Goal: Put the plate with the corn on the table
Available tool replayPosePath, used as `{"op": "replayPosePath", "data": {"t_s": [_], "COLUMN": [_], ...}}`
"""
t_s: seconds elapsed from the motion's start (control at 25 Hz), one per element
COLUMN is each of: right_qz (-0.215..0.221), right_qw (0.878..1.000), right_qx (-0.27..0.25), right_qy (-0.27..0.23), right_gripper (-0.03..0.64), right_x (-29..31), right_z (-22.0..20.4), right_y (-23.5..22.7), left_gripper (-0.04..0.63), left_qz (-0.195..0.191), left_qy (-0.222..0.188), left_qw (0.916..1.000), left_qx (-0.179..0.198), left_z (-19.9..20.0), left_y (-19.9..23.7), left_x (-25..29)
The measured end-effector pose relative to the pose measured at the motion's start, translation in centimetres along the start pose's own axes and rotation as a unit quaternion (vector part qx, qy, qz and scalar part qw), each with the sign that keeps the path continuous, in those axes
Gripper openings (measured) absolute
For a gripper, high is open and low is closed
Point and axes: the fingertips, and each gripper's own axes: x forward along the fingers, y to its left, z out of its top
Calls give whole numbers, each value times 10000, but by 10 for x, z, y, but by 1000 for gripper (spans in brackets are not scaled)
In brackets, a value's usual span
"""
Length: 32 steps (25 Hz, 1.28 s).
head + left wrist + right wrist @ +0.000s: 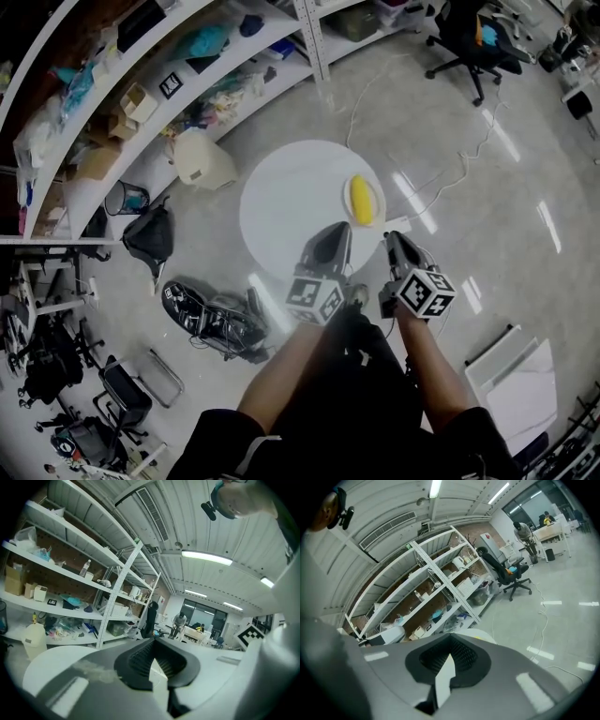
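A yellow corn cob [360,199] lies on a small white plate [374,214] at the right edge of the round white table [291,206]. Both grippers are held close to the person's body, just short of the table's near edge. My left gripper [339,230] points toward the table's near rim with its jaws together and nothing between them. Just below and to the right of the plate, my right gripper [392,237] is shut and empty too. In the left gripper view the gripper [153,641] points up at shelves and ceiling. The right gripper [450,639] does the same in its own view.
White shelving [141,94] full of boxes and bags runs along the left. On the floor stand a beige container [202,159], a black bag [150,236] and dark gear [214,321]. An office chair [473,37] stands far right, a cable [450,178] trails nearby, and white boards [520,375] lie lower right.
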Motion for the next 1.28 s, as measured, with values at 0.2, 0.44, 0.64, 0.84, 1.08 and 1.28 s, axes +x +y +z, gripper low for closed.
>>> {"op": "replayPosePath", "data": {"t_s": [0.2,0.44,0.64,0.84,1.08,1.28], "right_qz": [103,258,260,180,88,72], "right_qw": [9999,9985,9971,9961,9954,9941], "right_qx": [-87,-392,-568,-701,-756,-856], "right_qy": [-107,-296,-423,-506,-584,-665], "right_gripper": [9,9,9,9,9,9], "right_x": [-24,-46,-58,-56,-61,-69], "right_z": [1,16,25,32,26,22], "right_y": [15,51,78,90,113,125], "left_gripper": [5,5,5,5,5,5], "left_qz": [4,-4,-184,-331,-559,-741], "left_qy": [-58,-238,-228,-185,-174,-302], "left_qw": [10000,9995,9991,9989,9978,9962], "left_qx": [53,196,304,284,299,348], "left_z": [1,26,39,48,64,75], "left_y": [-20,-29,-23,-14,-14,-19], "left_x": [-22,-46,-65,-72,-83,-89]}}
